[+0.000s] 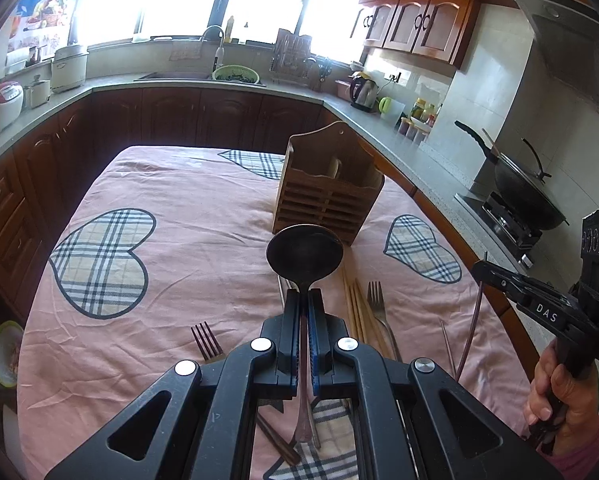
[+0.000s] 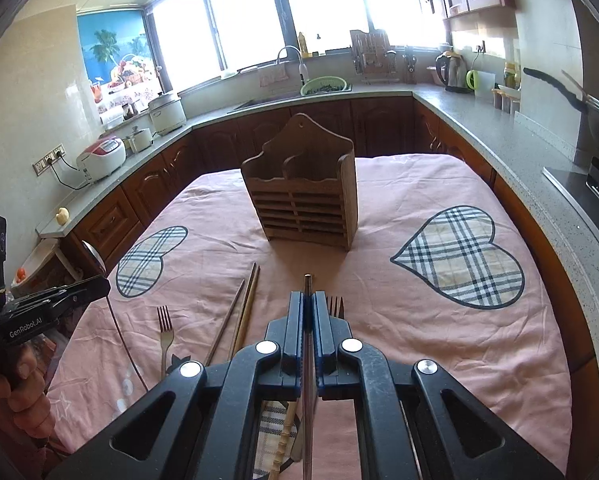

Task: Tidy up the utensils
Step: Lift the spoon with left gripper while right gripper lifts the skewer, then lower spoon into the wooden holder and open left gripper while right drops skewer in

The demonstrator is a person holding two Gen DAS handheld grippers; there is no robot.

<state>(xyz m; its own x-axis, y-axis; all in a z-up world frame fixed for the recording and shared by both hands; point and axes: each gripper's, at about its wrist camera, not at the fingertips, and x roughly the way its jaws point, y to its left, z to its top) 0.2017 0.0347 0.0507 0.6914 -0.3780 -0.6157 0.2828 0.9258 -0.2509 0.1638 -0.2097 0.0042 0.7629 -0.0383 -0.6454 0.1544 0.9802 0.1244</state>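
While my left gripper (image 1: 303, 304) is clamped on the spoon (image 1: 304, 255), its handle runs back between the closed pads and its dark, shiny bowl juts past the tips toward the wooden holder (image 1: 326, 196). My right gripper (image 2: 308, 304) is closed on a thin metal chopstick (image 2: 308, 282), lengthwise between the pads, tip poking forward toward that holder on the pink cloth (image 2: 399, 312).

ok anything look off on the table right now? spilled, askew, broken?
Nothing spilled or broken. The wooden holder stands upright on the cloth. Loose forks and chopsticks lie scattered, still unsorted. Left gripper clamps a spoon; right gripper clamps a thin metal rod.
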